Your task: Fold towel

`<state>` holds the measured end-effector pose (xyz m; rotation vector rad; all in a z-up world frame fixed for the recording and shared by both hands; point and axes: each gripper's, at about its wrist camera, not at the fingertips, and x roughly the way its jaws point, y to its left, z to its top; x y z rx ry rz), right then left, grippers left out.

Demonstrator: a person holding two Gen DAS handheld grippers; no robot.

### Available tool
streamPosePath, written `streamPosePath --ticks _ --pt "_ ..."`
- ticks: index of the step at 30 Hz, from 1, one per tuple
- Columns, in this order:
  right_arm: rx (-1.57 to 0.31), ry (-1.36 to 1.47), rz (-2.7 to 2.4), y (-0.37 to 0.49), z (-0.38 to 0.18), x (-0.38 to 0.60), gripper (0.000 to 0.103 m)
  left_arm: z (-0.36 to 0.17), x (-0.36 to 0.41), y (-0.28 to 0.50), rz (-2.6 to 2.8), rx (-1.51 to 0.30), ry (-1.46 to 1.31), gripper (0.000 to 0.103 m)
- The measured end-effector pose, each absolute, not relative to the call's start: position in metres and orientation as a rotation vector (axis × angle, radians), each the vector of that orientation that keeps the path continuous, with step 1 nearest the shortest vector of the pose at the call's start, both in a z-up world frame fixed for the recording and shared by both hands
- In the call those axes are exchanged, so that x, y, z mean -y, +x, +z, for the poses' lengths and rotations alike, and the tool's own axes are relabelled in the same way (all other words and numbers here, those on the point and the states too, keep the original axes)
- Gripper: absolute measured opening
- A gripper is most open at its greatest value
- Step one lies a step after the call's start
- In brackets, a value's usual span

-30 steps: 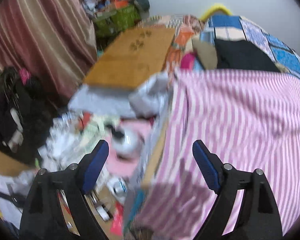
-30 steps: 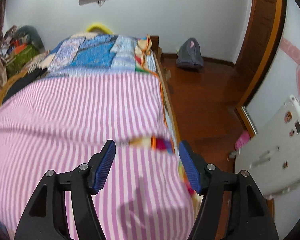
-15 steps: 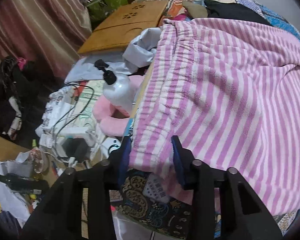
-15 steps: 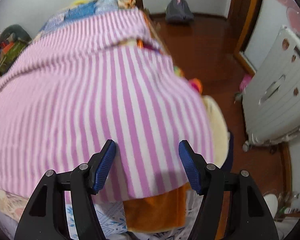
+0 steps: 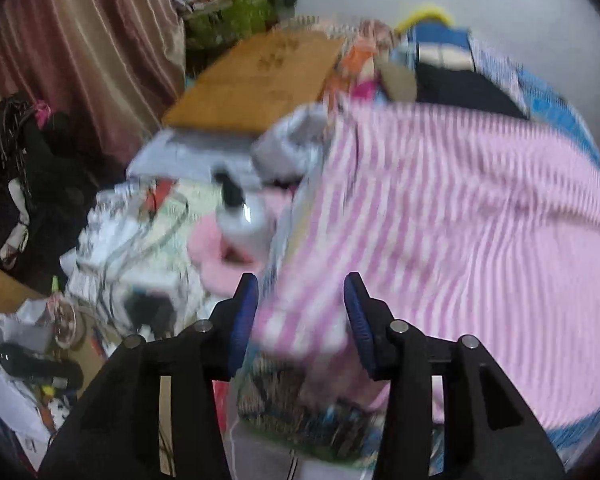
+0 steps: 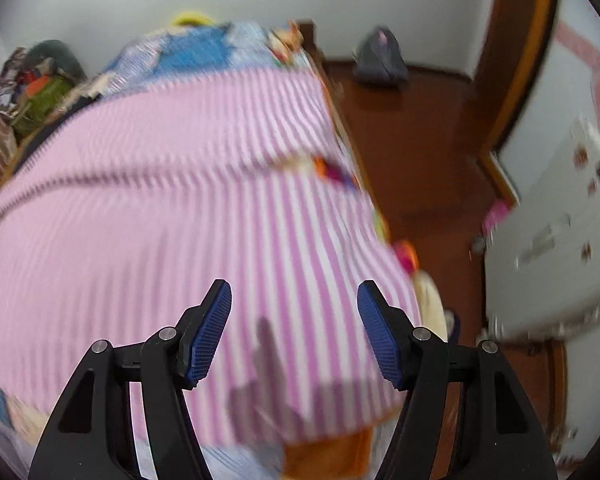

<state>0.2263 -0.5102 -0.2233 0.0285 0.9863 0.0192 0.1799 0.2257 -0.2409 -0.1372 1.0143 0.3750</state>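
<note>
A pink-and-white striped towel (image 5: 460, 220) lies spread over the bed, and the picture is blurred by motion. My left gripper (image 5: 300, 312) is at the towel's near left corner, which fills the gap between the blue pads (image 5: 246, 312). Its jaws are opening slightly, and the pads still touch the cloth. In the right wrist view the same towel (image 6: 180, 200) runs to the bed's right edge. My right gripper (image 6: 294, 320) hovers open above the towel's near right part, casting a shadow on it, with nothing pinched.
Left of the bed lies clutter: a white pump bottle (image 5: 244, 220), cables, a wooden board (image 5: 256, 80), a black bag (image 5: 20, 180) and a striped curtain (image 5: 80, 40). To the right are a wooden floor (image 6: 420, 140), a grey backpack (image 6: 380, 60) and a white cabinet (image 6: 560, 240).
My left jaws went from wide open to closed around the towel's corner, then the view pulled back up with the corner still between them. The right gripper dipped toward the towel's near edge and drew back.
</note>
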Motion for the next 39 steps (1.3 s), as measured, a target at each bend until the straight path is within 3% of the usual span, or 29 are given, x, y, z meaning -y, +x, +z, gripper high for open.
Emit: streamPosePath --ticks 7,16,29,30,32,35,37,39 --pt "-0.890 -0.026 0.160 0.296 -0.189 0.441 0.062 -0.206 -0.245 0.260 0.382 -0.940 -0.137 0.058" --pt "-0.877 -0.082 0.320 0.400 -0.207 0.338 0.069 -0.267 -0.272 0.387 0.370 -1.069 -0.132 0.058" --pt "-0.945 -0.271 0.490 0.497 -0.254 0.252 0.069 -0.341 -0.286 0.457 0.329 -1.194 -0.148 0.057" --pt "-0.964 -0.283 0.503 0.499 -0.261 0.249 0.069 -0.342 -0.285 0.459 0.326 -1.194 -0.148 0.057" --pt "-0.942 -0.263 0.517 0.496 -0.263 0.252 0.071 -0.344 -0.282 0.460 0.320 -1.194 -0.143 0.046" --pt "-0.961 -0.215 0.533 0.489 -0.264 0.259 0.061 -0.344 -0.273 0.463 0.295 -1.191 -0.132 0.029" --pt "-0.965 -0.220 0.534 0.490 -0.264 0.258 0.052 -0.341 -0.266 0.462 0.315 -1.186 -0.086 0.028" --pt "-0.963 -0.242 0.540 0.486 -0.262 0.255 0.029 -0.337 -0.260 0.461 0.328 -1.173 -0.045 0.026"
